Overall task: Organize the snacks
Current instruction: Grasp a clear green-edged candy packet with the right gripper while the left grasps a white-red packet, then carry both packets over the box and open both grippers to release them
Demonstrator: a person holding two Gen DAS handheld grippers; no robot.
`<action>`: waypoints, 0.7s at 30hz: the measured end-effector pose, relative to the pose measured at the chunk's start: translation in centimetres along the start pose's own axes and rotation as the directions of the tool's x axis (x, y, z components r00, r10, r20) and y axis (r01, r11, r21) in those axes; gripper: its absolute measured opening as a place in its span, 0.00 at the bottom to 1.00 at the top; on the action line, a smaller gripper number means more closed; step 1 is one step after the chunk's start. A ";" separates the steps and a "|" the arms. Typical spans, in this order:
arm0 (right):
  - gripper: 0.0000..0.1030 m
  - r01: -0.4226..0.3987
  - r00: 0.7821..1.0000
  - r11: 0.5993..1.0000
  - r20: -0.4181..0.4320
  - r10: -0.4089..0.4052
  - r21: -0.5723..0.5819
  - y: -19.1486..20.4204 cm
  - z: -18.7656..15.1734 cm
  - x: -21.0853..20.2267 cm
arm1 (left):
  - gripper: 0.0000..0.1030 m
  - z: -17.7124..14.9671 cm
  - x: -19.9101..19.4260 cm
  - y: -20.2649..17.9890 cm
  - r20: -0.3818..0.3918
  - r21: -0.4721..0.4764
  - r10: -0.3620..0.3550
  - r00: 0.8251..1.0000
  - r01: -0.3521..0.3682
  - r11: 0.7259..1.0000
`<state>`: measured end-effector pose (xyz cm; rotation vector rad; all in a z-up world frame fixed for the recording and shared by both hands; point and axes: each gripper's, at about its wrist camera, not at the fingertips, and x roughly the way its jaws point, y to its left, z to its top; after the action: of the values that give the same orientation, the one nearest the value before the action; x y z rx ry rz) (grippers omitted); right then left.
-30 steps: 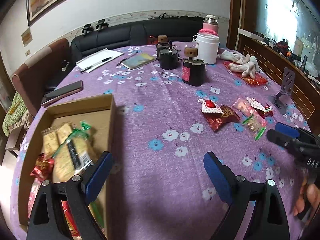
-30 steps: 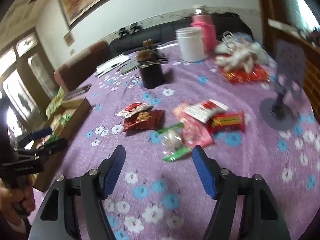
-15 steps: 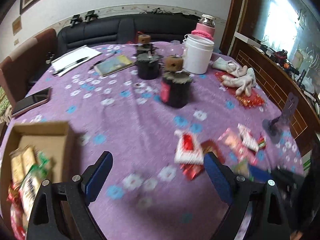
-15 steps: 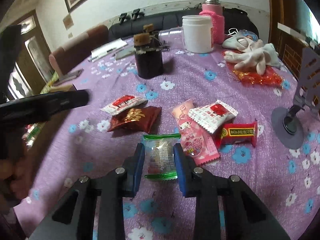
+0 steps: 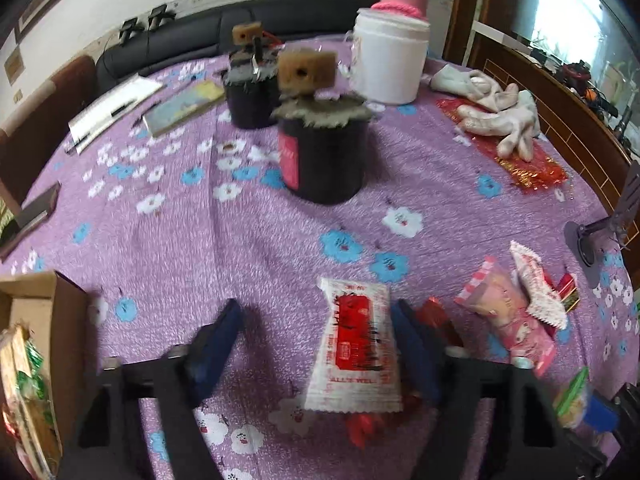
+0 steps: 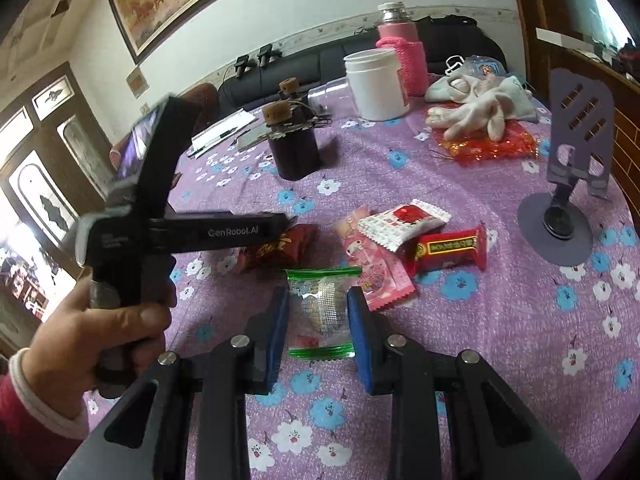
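Observation:
In the left wrist view my left gripper (image 5: 316, 320) hangs low over the purple tablecloth, its jaws closing. A white packet with a red label (image 5: 356, 348) lies between the blue pads. It sits close against the right pad, while the left pad stands apart from it. A dark red packet (image 5: 436, 316) lies partly under it. In the right wrist view my right gripper (image 6: 318, 312) is shut on a clear packet with green ends (image 6: 320, 304). A pink packet (image 6: 376, 264), a white-red packet (image 6: 404, 220) and a red bar (image 6: 452, 248) lie just beyond it.
A cardboard box (image 5: 60, 320) holding snacks sits at the lower left. Farther back stand dark jars (image 5: 324, 160), a white canister (image 5: 390, 60) and white gloves (image 5: 500, 120). A purple phone stand (image 6: 568, 184) is at the right. A hand (image 6: 100, 332) holds the left gripper.
My left gripper swung from beside the box over to the snack pile, sank, and narrowed around the white-red packet. My right gripper closed on the green-ended packet and stayed there.

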<state>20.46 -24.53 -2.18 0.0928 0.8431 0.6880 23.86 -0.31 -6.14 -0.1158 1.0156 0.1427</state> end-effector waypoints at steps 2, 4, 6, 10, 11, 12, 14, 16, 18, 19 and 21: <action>0.28 0.001 1.000 1.000 0.005 -0.001 0.007 -0.1 0.0 -0.2 | 0.52 -0.2 -0.1 0.0 0.017 0.017 0.007 1.000 -0.007 1.000; 0.28 -0.001 1.000 1.000 0.012 0.001 0.012 -0.2 0.0 -0.3 | 0.42 -0.4 -0.3 0.0 0.023 0.024 -0.002 1.000 0.002 1.000; 0.28 -0.004 1.000 1.000 0.017 0.003 0.013 0.0 -0.1 -0.5 | 0.32 -0.5 -0.6 0.1 0.033 0.023 -0.005 0.999 0.004 1.000; 0.28 -0.009 1.000 1.000 0.028 0.008 0.009 0.6 -0.2 -1.0 | 0.31 -1.1 -1.3 0.9 0.054 0.006 -0.019 0.998 0.019 1.000; 0.28 -0.010 0.999 1.000 0.031 0.010 0.008 0.7 -0.2 -1.2 | 0.31 -1.2 -1.6 1.1 0.062 0.002 -0.029 0.998 0.028 1.000; 0.28 -0.011 0.999 1.000 0.033 0.011 0.008 0.9 -0.3 -1.3 | 0.31 -1.5 -2.1 1.3 0.076 -0.002 -0.031 0.997 0.031 1.000; 0.28 -0.015 0.999 1.000 0.036 0.015 0.006 1.2 -0.4 -1.6 | 0.31 -1.9 -3.1 1.8 0.096 -0.006 -0.029 0.995 0.029 1.000; 0.28 -0.021 0.999 1.000 0.041 0.021 0.003 1.7 -0.5 -1.8 | 0.31 -2.3 -4.5 2.6 0.118 -0.016 -0.031 0.993 0.033 0.999; 0.28 -0.024 0.999 1.000 0.046 0.024 -0.002 2.2 -0.6 -2.1 | 0.31 -2.9 -6.3 3.5 0.147 -0.026 -0.020 0.989 0.024 0.999; 0.28 -0.027 0.999 1.000 0.047 0.027 -0.004 2.5 -0.6 -2.2 | 0.31 -3.2 -6.9 3.9 0.159 -0.037 -0.020 0.987 0.026 0.999; 0.28 -0.034 0.998 0.999 0.050 0.034 -0.012 3.2 -0.6 -2.3 | 0.31 -3.8 -8.2 4.7 0.178 -0.047 -0.001 0.984 0.010 0.999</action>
<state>17.26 -23.56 0.01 0.1146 0.7909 0.7196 15.60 3.16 -1.24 -0.1465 0.8336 0.1691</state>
